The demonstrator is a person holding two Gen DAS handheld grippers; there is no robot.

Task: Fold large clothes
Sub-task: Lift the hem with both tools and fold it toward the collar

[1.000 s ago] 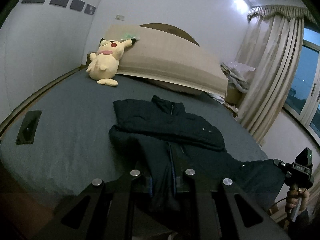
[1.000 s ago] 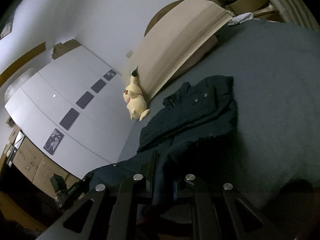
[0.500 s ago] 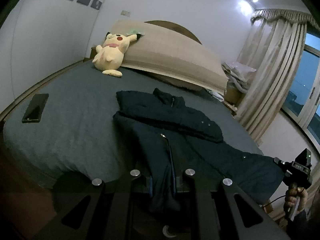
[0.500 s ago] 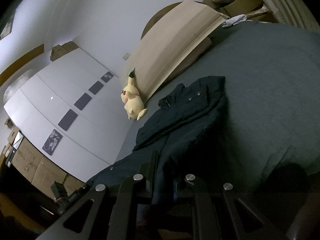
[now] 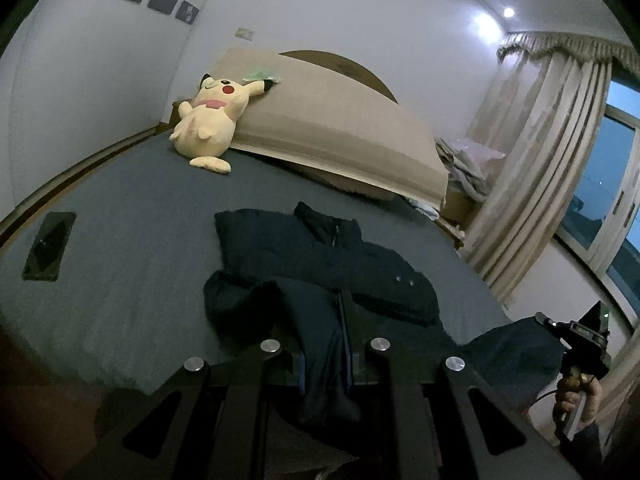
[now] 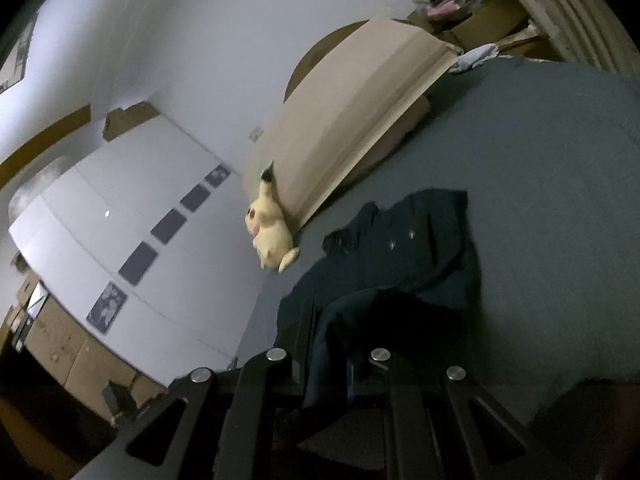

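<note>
Dark jacket (image 5: 320,252) lies mid-bed on the grey bed (image 5: 132,248), collar toward the headboard, hem lifted off the near edge. Left gripper (image 5: 325,364) is clamped on the hem; right gripper (image 6: 327,368) likewise pinches hem fabric. Wide bare sheet to either side. Phone (image 5: 50,246) near the left edge, plush toy (image 5: 210,124) at the pillow end, well apart from jacket.

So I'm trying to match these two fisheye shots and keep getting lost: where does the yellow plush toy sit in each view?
Left wrist view: the yellow plush toy is upper left, leaning on the tan headboard cushion.
Right wrist view: the toy is left of centre, tilted because the picture is rolled, at the cushion's lower end.
Shared landmark: the dark jacket on the grey bed, below the toy in both views.
</note>
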